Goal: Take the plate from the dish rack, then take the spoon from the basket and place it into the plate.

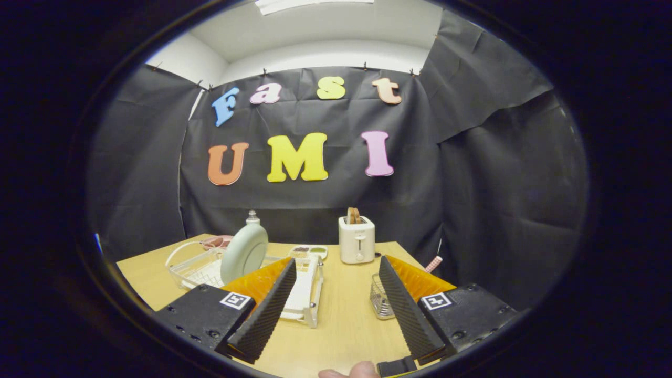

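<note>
While the black ridged gripper [336, 273] hangs spread wide, gripping nothing, a pale green round plate [244, 253] stands upright in the white dish rack [307, 294]. Right of that rack sits a wire basket [381, 302]; behind it, a white toaster [356, 239], label unreadable.

1. The dish rack [307, 294] is partly covered by the left finger of the gripper [334, 277], whose fingers stand wide apart
2. The basket [380, 303] sits half behind the right finger; its contents cannot be made out
3. The plate [243, 253] hides its lower rim behind the left finger
</note>
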`<action>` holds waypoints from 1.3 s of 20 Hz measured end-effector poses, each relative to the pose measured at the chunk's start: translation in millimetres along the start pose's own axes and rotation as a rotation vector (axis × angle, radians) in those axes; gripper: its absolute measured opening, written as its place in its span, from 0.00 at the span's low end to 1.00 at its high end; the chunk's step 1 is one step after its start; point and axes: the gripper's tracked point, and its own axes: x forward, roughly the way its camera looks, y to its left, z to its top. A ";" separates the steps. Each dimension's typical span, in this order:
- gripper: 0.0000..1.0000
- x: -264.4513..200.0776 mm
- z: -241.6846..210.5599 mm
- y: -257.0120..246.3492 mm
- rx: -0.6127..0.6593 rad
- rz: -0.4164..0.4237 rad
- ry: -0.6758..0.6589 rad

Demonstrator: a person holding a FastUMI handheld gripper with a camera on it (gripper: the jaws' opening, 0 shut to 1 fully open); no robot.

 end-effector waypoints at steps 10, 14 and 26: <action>1.00 49.4 42.4 61.9 -0.085 0.082 0.102; 1.00 73.6 55.9 94.6 -0.097 0.137 0.148; 1.00 138.3 51.5 178.1 -0.079 0.225 0.401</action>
